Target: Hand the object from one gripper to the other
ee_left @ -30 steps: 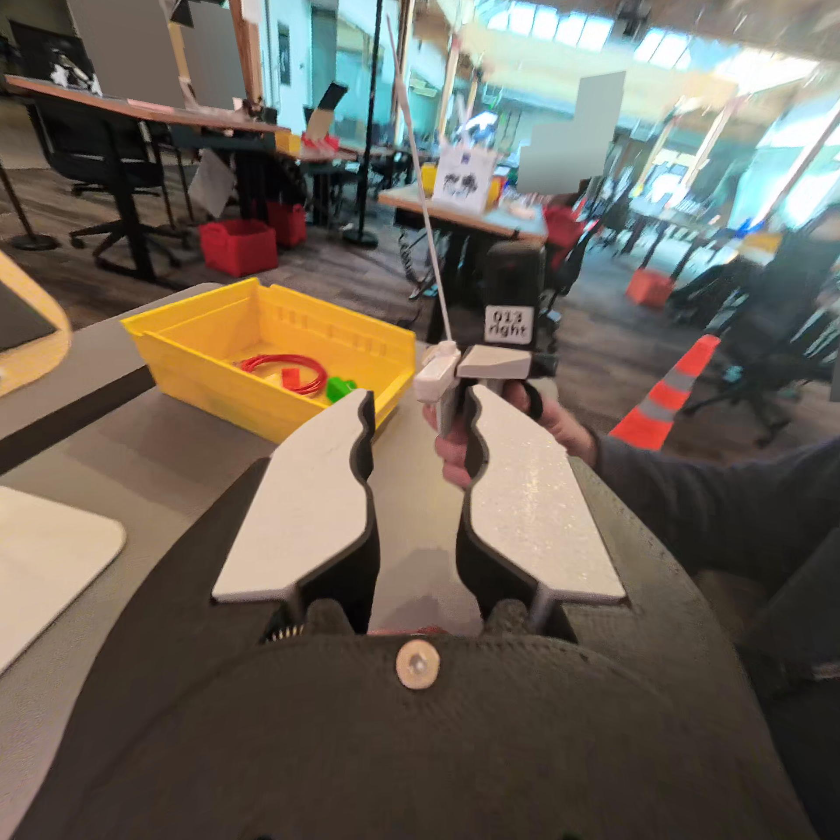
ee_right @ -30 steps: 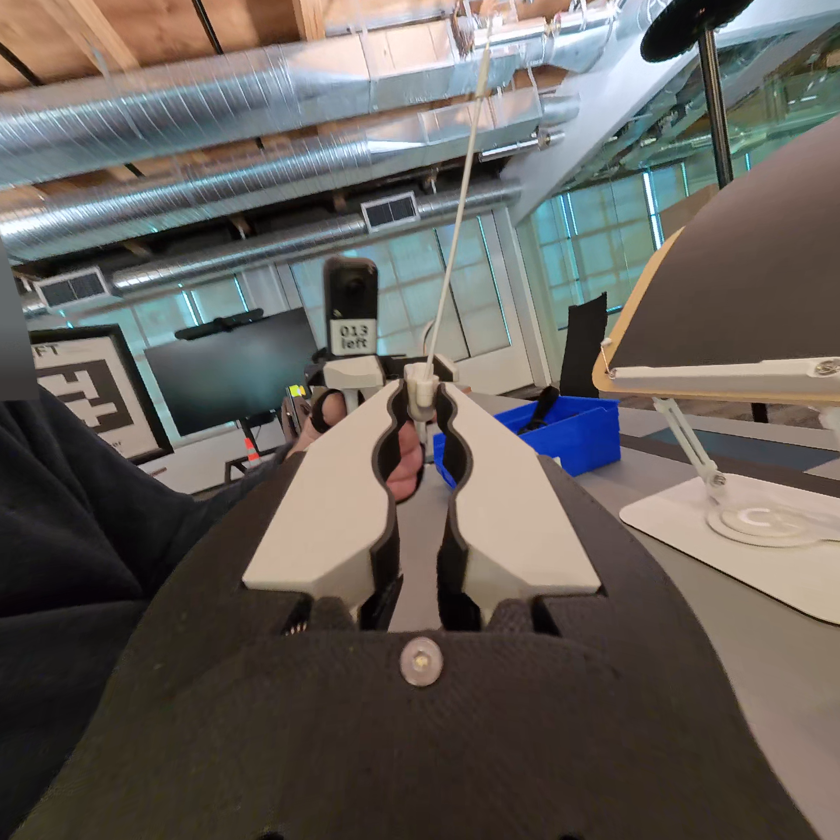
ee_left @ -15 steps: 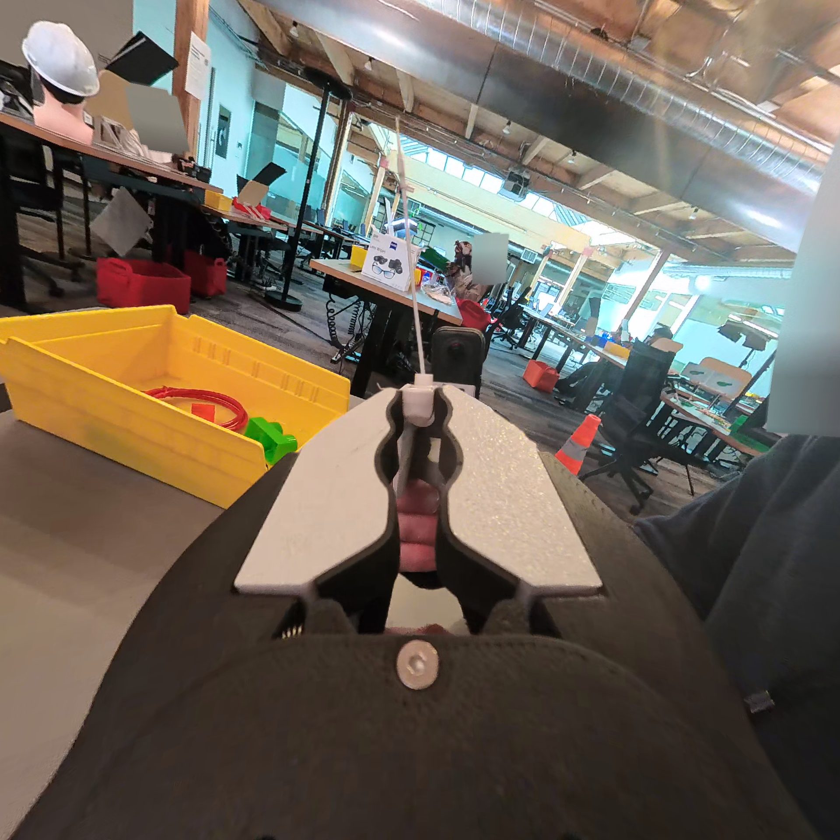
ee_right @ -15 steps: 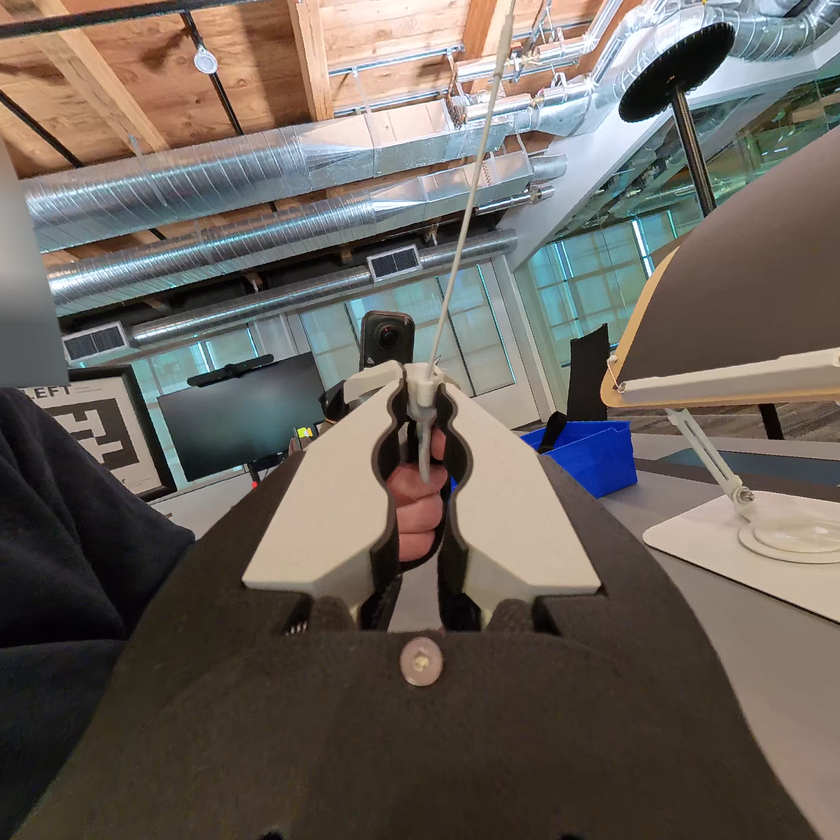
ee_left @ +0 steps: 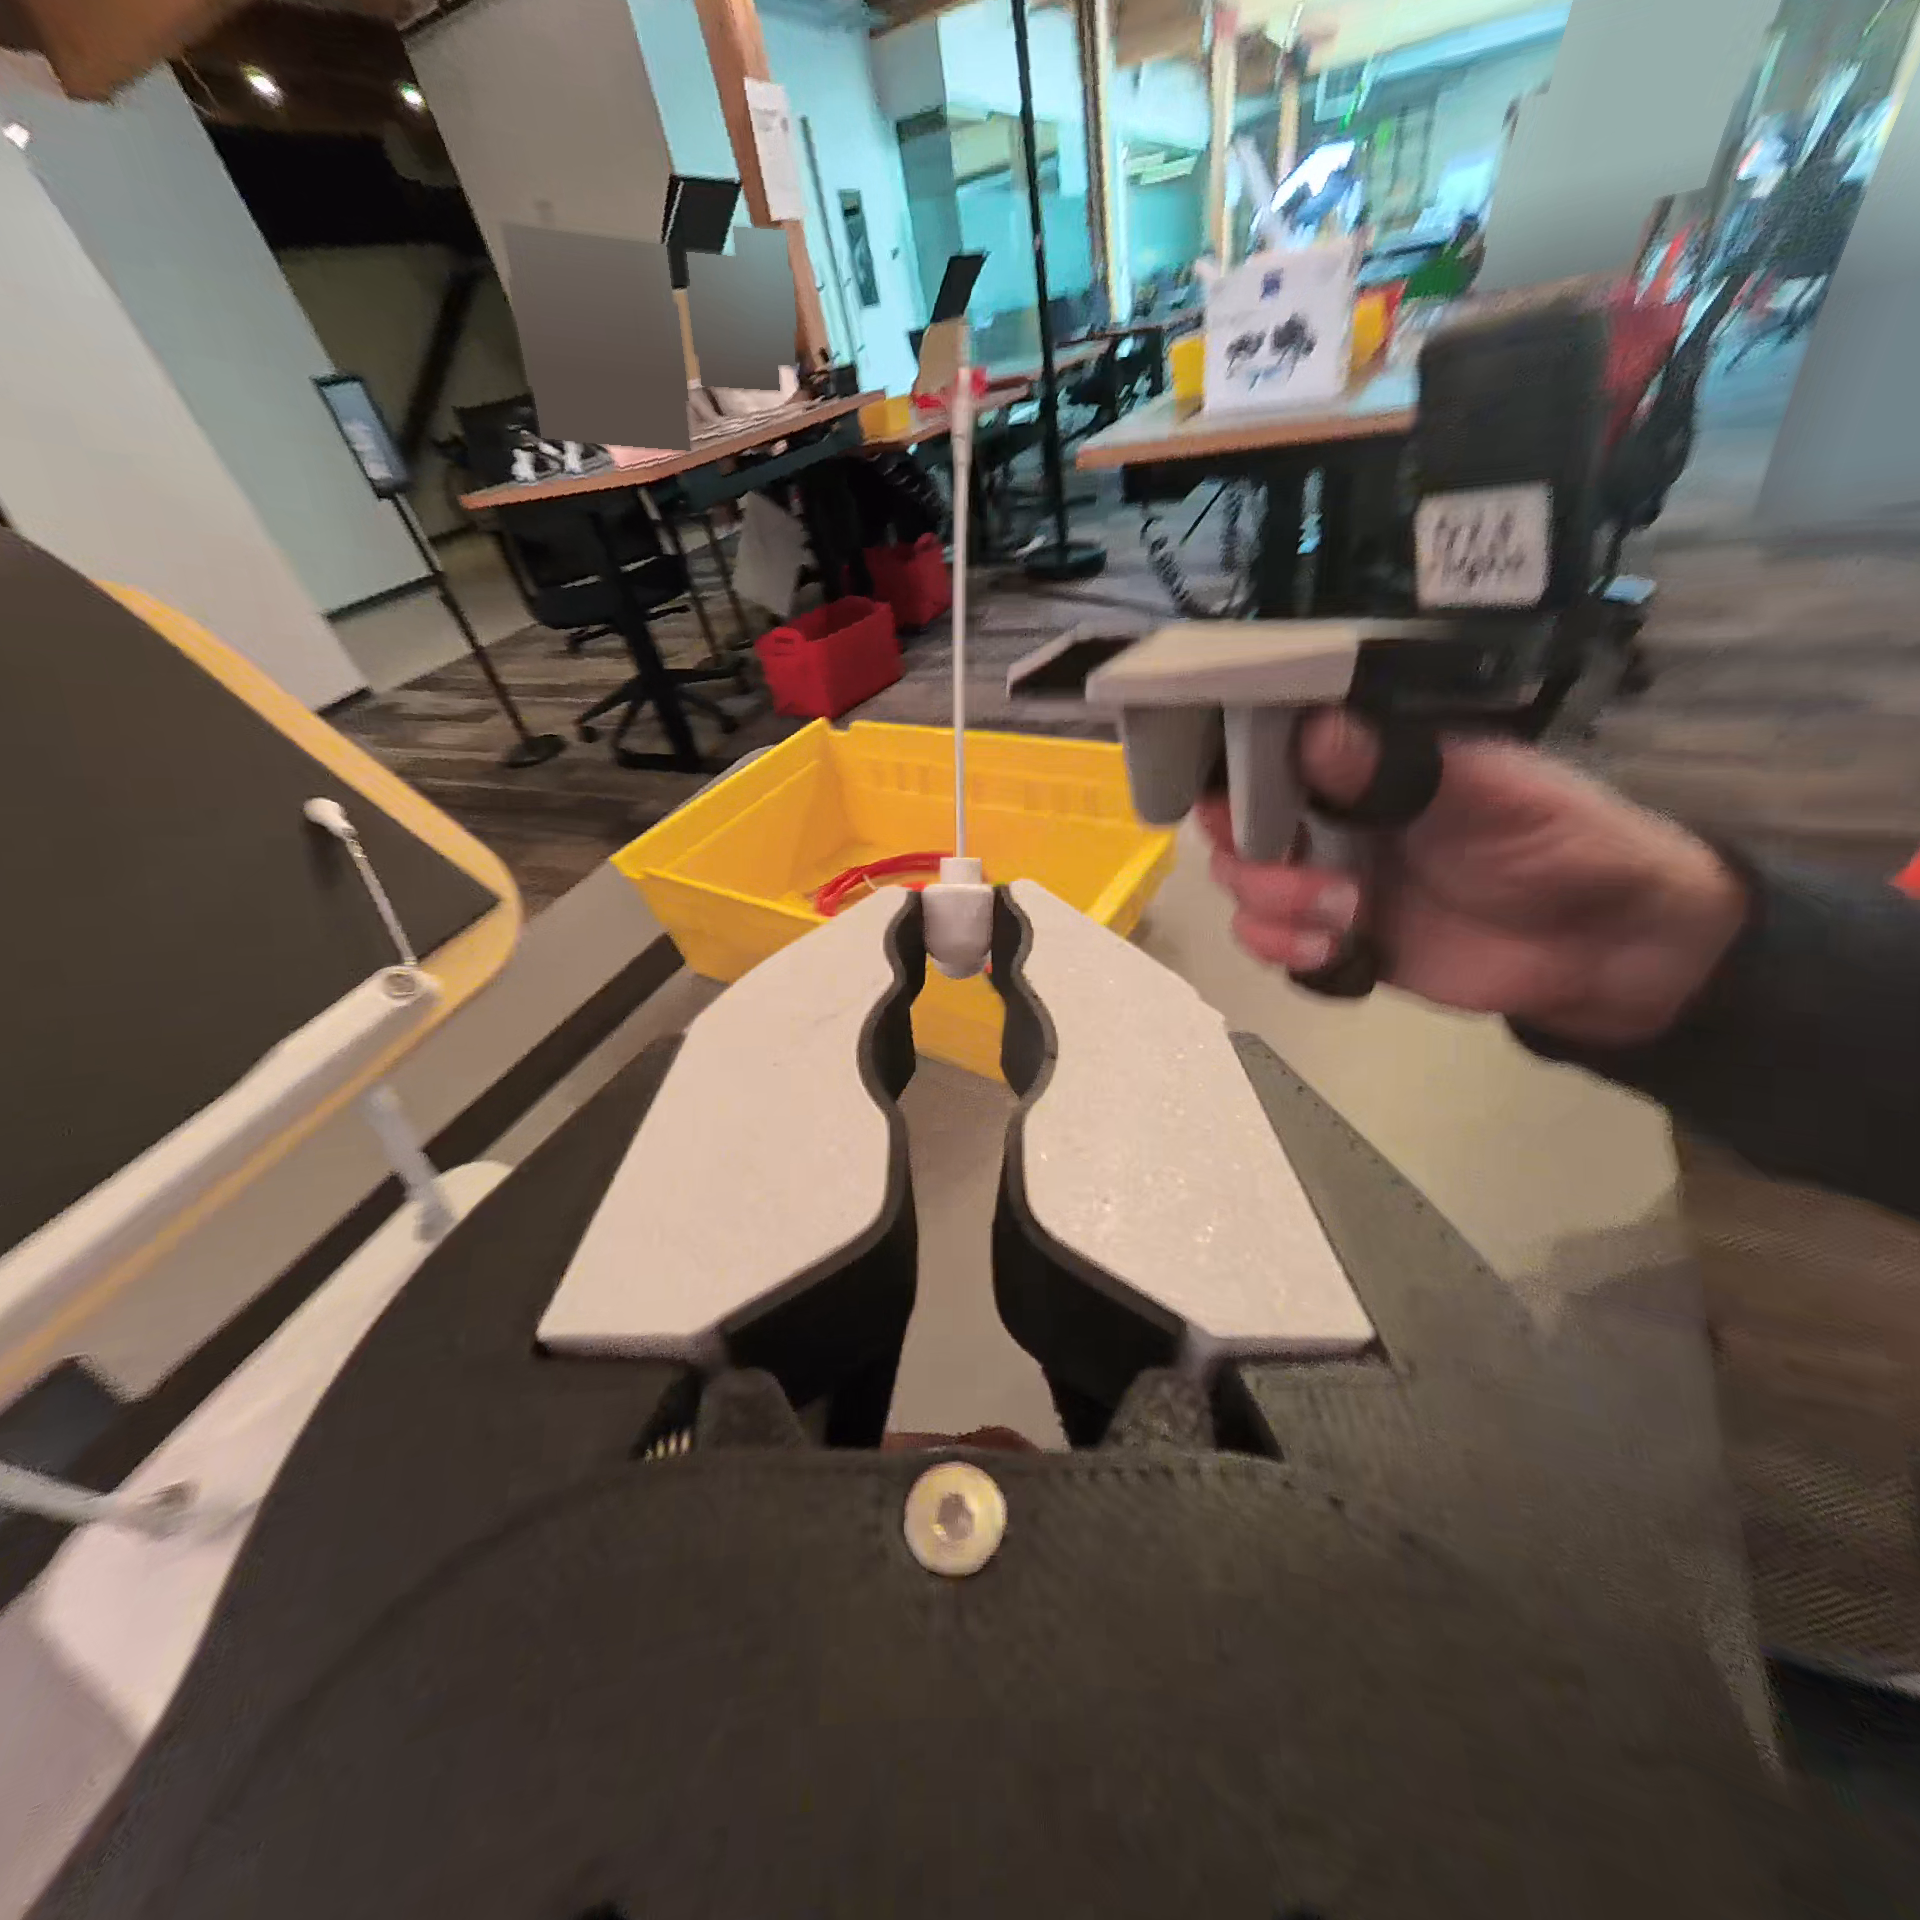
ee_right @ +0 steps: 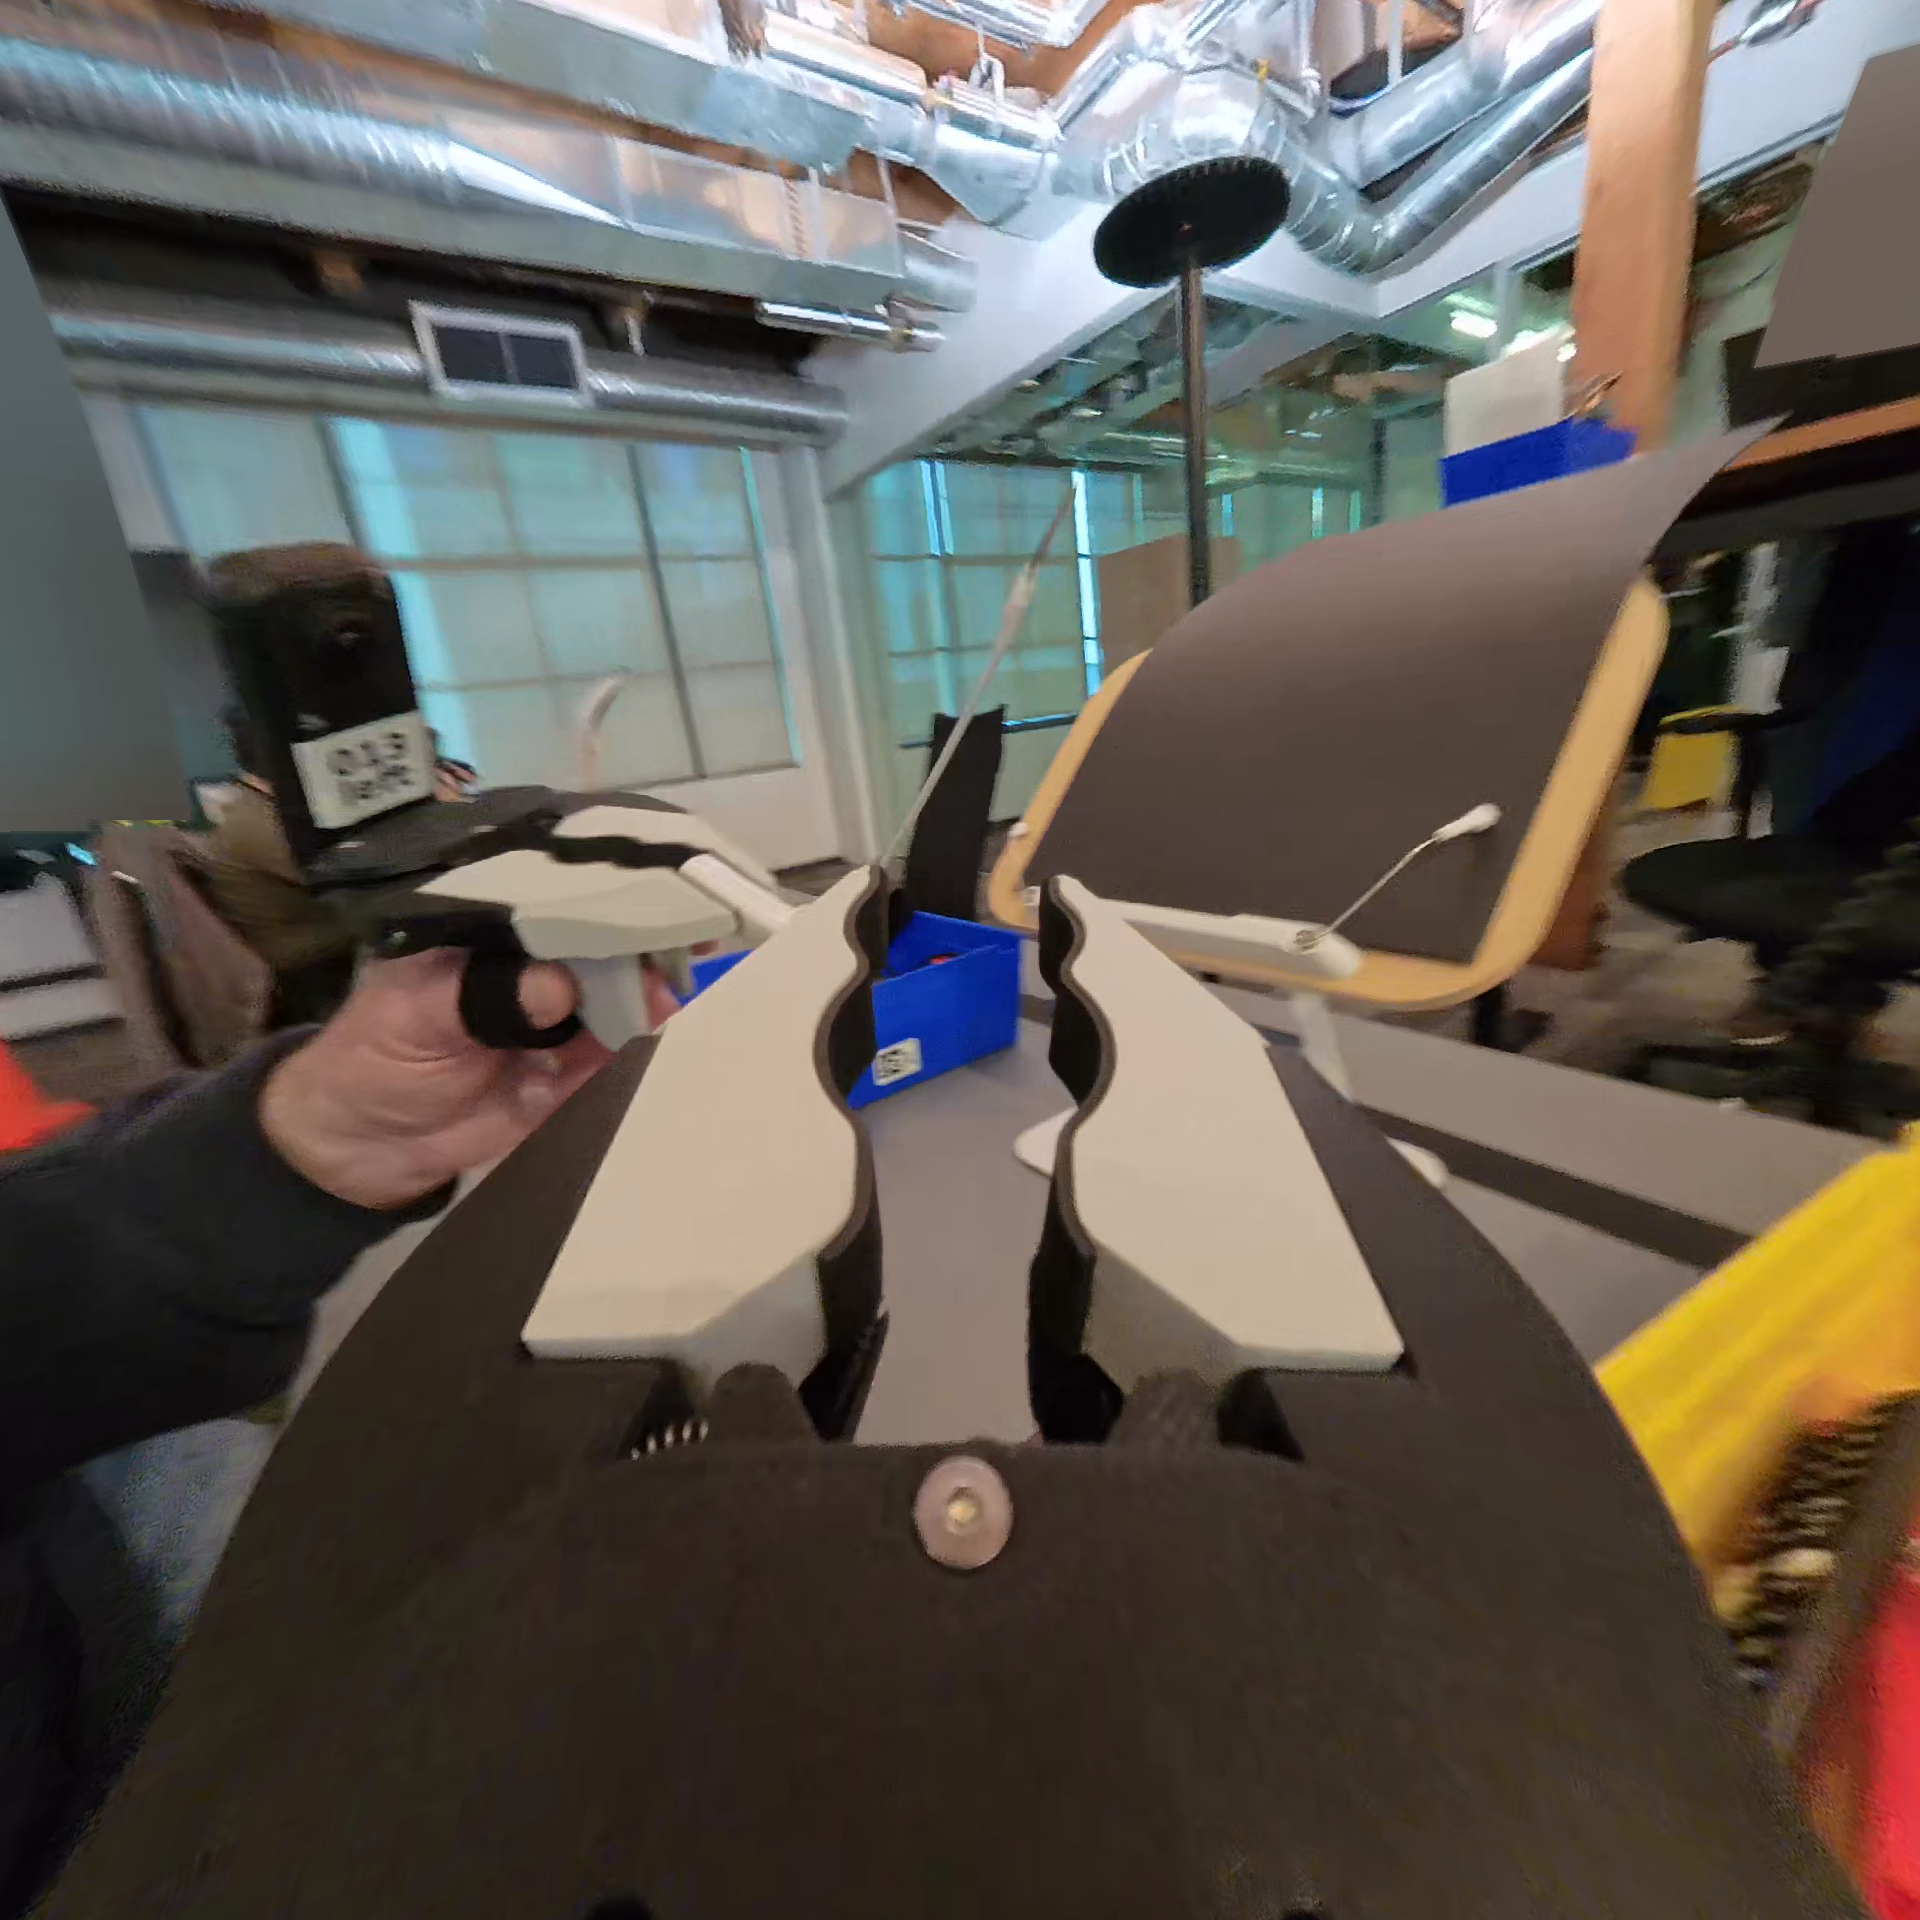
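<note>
Worktop (ee_left: 1392, 1081): grey surface carrying the bins and the stand; a dark strip crosses it at the left.

Curved board on a white stand (ee_right: 1351, 727): dark face with a tan edge, tilted; stands at the worktop's left side in the left wrist view, and ahead and to the right in the right wrist view.

Yellow bin (ee_left: 831, 831): open-topped, on the worktop directly beyond the left fingers; a red coil (ee_left: 862, 886) lies inside. A blurred corner of it also shows at the lower right of the right wrist view.

Blue bin (ee_right: 945, 997): on the worktop beyond the right fingers, a small label on its near wall.

Left hand-held gripper (ee_left: 958, 920): fingers drawn together and clamped on the object's white base at their tips. Seen from the side in the right wrist view, held in a person's hand (ee_right: 405, 1081) with a dark sleeve.

Right hand-held gripper (ee_right: 961, 899): fingers apart, with nothing between them. In the left wrist view it appears blurred at the upper right, held in the person's other hand (ee_left: 1486, 914), well clear of the object.

Object, thin white rod with a white base (ee_left: 961, 675): base pinched in the left fingertips, rod rising nearly upright above the yellow bin. In the right wrist view the rod slants up to the right from the left fingertips.
</note>
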Demonstrator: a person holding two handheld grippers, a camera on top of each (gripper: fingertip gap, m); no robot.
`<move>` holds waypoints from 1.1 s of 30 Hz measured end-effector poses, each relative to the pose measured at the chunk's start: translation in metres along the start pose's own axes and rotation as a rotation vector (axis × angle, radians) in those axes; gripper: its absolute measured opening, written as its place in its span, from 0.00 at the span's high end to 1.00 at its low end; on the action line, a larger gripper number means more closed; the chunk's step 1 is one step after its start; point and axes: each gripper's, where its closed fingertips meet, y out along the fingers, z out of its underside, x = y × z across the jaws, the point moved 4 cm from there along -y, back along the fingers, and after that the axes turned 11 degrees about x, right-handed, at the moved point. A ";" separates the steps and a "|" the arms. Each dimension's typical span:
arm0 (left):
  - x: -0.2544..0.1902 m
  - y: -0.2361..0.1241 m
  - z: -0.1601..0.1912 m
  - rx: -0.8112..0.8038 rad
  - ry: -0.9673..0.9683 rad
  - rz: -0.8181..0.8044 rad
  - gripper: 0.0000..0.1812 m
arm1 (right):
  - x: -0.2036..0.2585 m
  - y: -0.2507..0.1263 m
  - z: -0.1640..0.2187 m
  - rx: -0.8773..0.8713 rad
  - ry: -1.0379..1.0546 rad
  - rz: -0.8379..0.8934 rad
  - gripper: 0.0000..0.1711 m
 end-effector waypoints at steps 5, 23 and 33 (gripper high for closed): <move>-0.006 -0.006 -0.007 0.070 0.176 -0.122 0.94 | -0.008 -0.008 -0.031 0.008 -0.018 0.004 0.87; -0.002 -0.008 -0.009 0.077 0.206 -0.159 0.94 | 0.000 -0.008 -0.021 0.022 0.049 -0.144 1.00; 0.000 -0.018 0.000 0.087 0.129 0.039 0.81 | 0.008 0.000 -0.022 0.069 0.003 -0.177 1.00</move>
